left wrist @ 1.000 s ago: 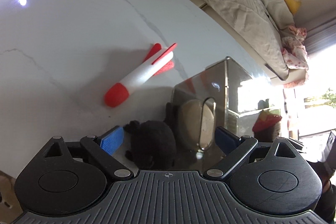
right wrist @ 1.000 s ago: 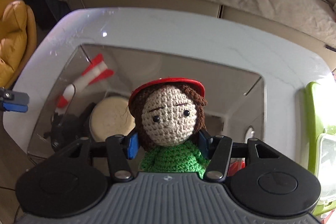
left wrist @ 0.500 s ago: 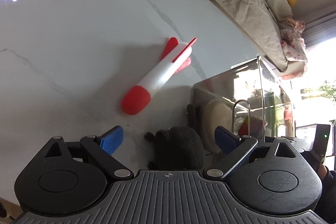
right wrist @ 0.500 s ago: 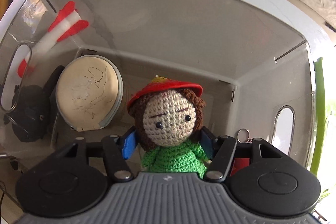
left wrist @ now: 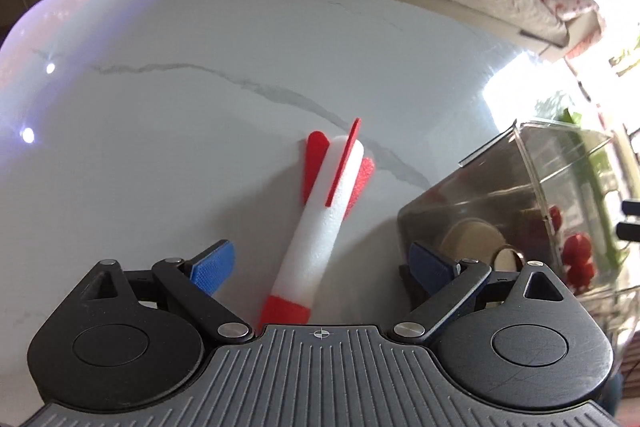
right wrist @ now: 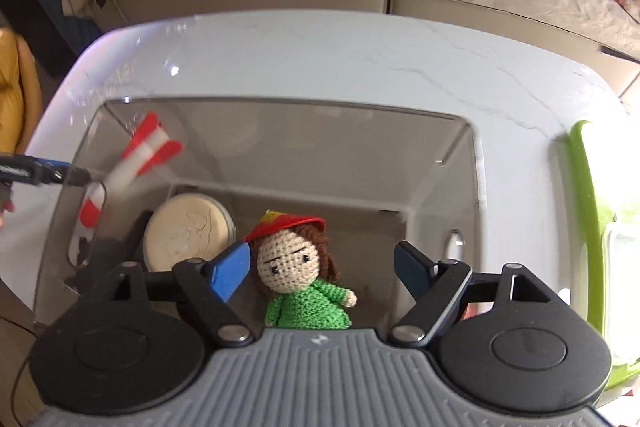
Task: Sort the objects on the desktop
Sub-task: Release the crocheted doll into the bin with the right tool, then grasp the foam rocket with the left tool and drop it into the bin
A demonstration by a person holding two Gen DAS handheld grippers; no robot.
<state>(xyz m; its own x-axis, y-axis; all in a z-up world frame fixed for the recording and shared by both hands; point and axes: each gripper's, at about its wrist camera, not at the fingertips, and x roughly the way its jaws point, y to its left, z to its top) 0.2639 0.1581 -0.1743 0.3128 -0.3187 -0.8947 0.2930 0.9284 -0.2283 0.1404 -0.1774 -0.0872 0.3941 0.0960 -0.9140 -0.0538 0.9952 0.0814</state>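
A white foam rocket (left wrist: 326, 215) with a red nose and red fins lies on the white marble table (left wrist: 160, 131). My left gripper (left wrist: 320, 263) is open, its jaws on either side of the rocket's nose end, not touching it. My right gripper (right wrist: 322, 267) is open above the clear plastic bin (right wrist: 448, 179). A crochet doll (right wrist: 298, 279) with a red hat and green dress lies free in the bin, next to a round cream disc (right wrist: 186, 233). The rocket (right wrist: 132, 167) shows through the bin's left wall.
The clear bin (left wrist: 516, 195) stands right of the rocket, with the disc and red things inside. A dark plush lies by the bin's left wall (right wrist: 108, 247). A green-rimmed container (right wrist: 588, 211) stands at the right. A bed lies beyond the table.
My right gripper opened and let go of the doll, which now lies in the bin, then rose. My left gripper swung from the dark plush to straddle the rocket.
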